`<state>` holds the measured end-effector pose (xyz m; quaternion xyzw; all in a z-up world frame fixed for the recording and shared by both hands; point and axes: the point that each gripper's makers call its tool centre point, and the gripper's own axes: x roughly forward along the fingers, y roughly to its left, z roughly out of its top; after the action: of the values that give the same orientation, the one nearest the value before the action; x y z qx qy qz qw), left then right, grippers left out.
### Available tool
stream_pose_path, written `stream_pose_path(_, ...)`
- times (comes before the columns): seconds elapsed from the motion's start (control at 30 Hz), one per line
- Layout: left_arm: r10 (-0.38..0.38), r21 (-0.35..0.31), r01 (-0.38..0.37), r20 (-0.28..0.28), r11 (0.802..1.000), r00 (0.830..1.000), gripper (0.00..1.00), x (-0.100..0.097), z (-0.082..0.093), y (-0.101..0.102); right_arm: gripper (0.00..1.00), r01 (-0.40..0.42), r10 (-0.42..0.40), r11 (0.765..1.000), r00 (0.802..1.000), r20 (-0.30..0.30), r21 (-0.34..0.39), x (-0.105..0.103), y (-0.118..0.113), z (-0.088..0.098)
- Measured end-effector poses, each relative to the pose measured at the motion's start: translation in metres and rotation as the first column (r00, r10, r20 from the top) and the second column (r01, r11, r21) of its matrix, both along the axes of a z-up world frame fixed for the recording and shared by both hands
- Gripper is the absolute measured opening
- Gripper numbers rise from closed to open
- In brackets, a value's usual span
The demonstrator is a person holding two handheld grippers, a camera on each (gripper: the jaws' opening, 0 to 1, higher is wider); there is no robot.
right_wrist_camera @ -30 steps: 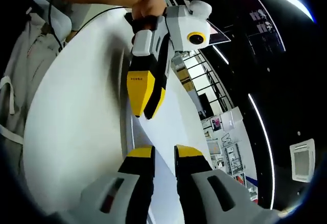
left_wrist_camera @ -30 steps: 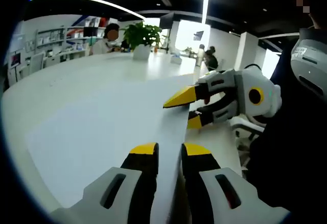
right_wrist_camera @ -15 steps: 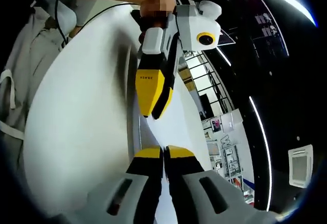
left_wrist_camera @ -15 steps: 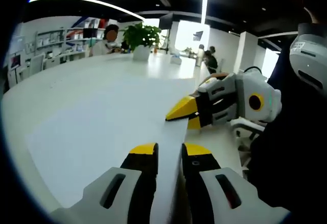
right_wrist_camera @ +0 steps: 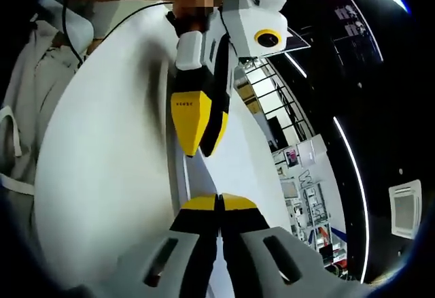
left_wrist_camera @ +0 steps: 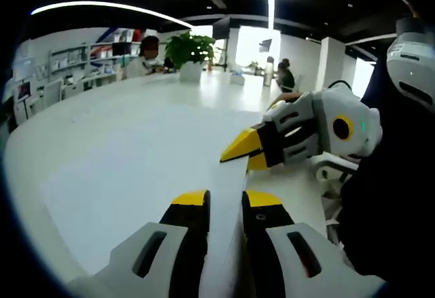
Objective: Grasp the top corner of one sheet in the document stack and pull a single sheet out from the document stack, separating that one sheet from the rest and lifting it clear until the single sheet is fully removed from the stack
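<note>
Lying flat on the white table (left_wrist_camera: 129, 114), the document stack (left_wrist_camera: 122, 196) spreads to the left of the left gripper (left_wrist_camera: 225, 199) in the left gripper view, its near right edge running up between that gripper's two yellow-tipped jaws. Those jaws stand apart with a clear gap, the sheet edge passing through without being pinched. Further right, the right gripper (left_wrist_camera: 239, 154) comes in from the side with its tips pressed together on the sheet's corner, which looks slightly raised off the stack; whether it holds one sheet or several is too fine to tell.

In the right gripper view, the white table (right_wrist_camera: 102, 162) fills the left, with a person's pale sleeve (right_wrist_camera: 20, 107) beyond its edge. At the middle, the left gripper (right_wrist_camera: 197, 150) points down toward the paper, held by a hand (right_wrist_camera: 194, 2) at the top. Below it the right gripper (right_wrist_camera: 218, 203) has its jaws closed flat together on the single sheet (right_wrist_camera: 224, 165), whose edge runs straight away from the tips.

The pinched corner lies directly ahead of the right gripper, so the pull should probably go up and back along its own axis, while the left gripper is placed to hold the rest down.
</note>
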<state>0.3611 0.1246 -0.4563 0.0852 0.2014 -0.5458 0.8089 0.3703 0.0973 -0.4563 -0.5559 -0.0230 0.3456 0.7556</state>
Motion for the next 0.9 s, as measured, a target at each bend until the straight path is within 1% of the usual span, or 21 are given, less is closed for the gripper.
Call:
stream_pose_path(0.07,0.019,0.015,-0.02,0.028,1.0,0.999,0.2,0.0,0.001,0.0,0.02,-0.005,0.005,1.0,1.0,-0.002,0.001,0.0,0.0,0.0)
stream_pose_path(0.13,0.044,0.006,-0.044,0.046,0.999,0.998,0.21,0.0,0.006,0.001,0.02,-0.003,0.003,1.0,1.0,-0.007,0.006,0.0,0.0,0.0)
stream_pose_path(0.27,0.117,-0.078,-0.108,0.112,0.991,0.987,0.24,0.003,0.024,0.006,0.02,-0.002,0.002,1.0,1.0,-0.01,0.002,0.001,-0.001,0.0)
stream_pose_path(0.33,0.146,-0.109,-0.132,0.127,0.985,0.981,0.26,0.001,0.029,0.009,0.02,0.0,0.0,1.0,1.0,-0.001,-0.003,0.001,-0.001,0.0)
stream_pose_path(0.4,0.172,-0.137,-0.151,0.153,0.979,0.973,0.28,0.001,0.034,0.013,0.02,0.005,-0.005,1.0,1.0,0.002,0.007,0.001,-0.001,0.0)
stream_pose_path(0.47,0.203,-0.178,-0.175,0.154,0.968,0.967,0.29,-0.002,0.04,0.017,0.02,0.012,-0.012,1.0,1.0,-0.006,0.022,0.002,-0.002,0.001)
stream_pose_path(0.57,0.242,-0.264,-0.198,0.143,0.944,0.96,0.29,-0.006,0.052,0.021,0.02,0.013,-0.013,1.0,1.0,-0.016,0.025,0.003,-0.002,0.001)
stream_pose_path(0.67,0.286,-0.404,-0.207,0.146,0.891,0.947,0.33,-0.008,0.076,0.025,0.02,0.009,-0.009,1.0,1.0,-0.018,0.013,0.003,-0.002,0.0)
stream_pose_path(0.73,0.319,-0.492,-0.214,0.139,0.844,0.938,0.38,-0.008,0.091,0.03,0.02,0.008,-0.008,1.0,1.0,-0.013,0.01,0.003,-0.002,0.0)
stream_pose_path(0.77,0.332,-0.527,-0.22,0.128,0.821,0.934,0.41,-0.008,0.097,0.033,0.02,0.009,-0.009,1.0,1.0,-0.011,0.011,0.003,-0.002,0.0)
stream_pose_path(0.8,0.34,-0.552,-0.223,0.118,0.804,0.933,0.44,-0.008,0.101,0.034,0.02,0.01,-0.01,1.0,1.0,-0.01,0.01,0.003,-0.002,0.0)
stream_pose_path(0.87,0.368,-0.566,-0.254,0.095,0.784,0.925,0.54,-0.005,0.104,0.038,0.02,0.011,-0.011,1.0,1.0,-0.01,0.008,0.003,-0.002,0.0)
stream_pose_path(0.9,0.37,-0.561,-0.26,0.09,0.786,0.925,0.58,-0.004,0.104,0.038,0.02,0.013,-0.013,1.0,1.0,-0.014,0.008,0.003,-0.002,0.0)
